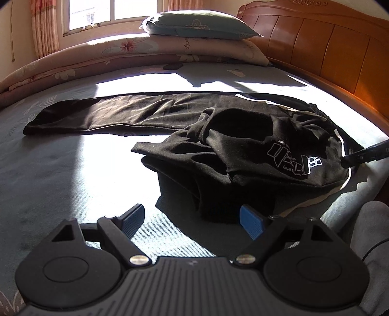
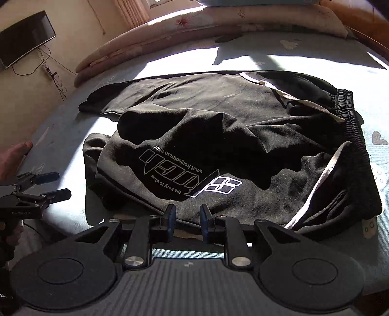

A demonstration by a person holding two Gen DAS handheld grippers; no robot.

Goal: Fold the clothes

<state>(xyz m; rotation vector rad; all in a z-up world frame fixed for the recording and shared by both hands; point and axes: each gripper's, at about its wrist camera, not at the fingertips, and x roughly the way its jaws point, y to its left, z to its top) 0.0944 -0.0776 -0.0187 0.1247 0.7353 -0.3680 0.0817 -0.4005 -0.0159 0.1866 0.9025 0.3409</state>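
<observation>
On bed: black trousers [image 2: 218, 136] lie on pale blue sheet [image 1: 60, 165], sun patch across middle.
Trousers, layout: one leg stretched flat toward window side; other leg bunched back over itself near waistband [image 2: 350, 126], a crumpled heap.
Trousers, marks: white outline logo [image 2: 194, 177] w/ small text faces up on the heap; white piping along side seam; elastic waistband at far right in right wrist view.
L tongs [image 1: 192, 222]: spread wide, blue pads [image 1: 251, 222] apart, nothing betw. them. Low over sheet just short of the heap's near edge; right pad next to dark fabric, contact can't tell.
L tongs, other view: seen at left edge of right wrist view [image 2: 54, 186], fingers apart, beside heap, not touching it; a hand [image 2: 14, 155] behind it.
R tongs [image 2: 187, 220]: narrow gap betw. pads, pads not pressing cloth; nothing betw. them. Sits at near hem of the heap, fabric edge just beyond fingertips.
R tongs, other view: black finger enters left wrist view from right edge [image 1: 364, 155], tip over logo side of the heap.
Surroundings: two stacked pillows [image 1: 201, 34] at head, rolled floral quilt [image 1: 73, 65] along far side, wooden headboard [image 1: 328, 46] on right, window [image 1: 109, 12] w/ curtains behind, wall TV [image 2: 24, 36] w/ cables in right wrist view.
Person: grey sleeve [image 1: 374, 233] at right edge, left wrist view.
</observation>
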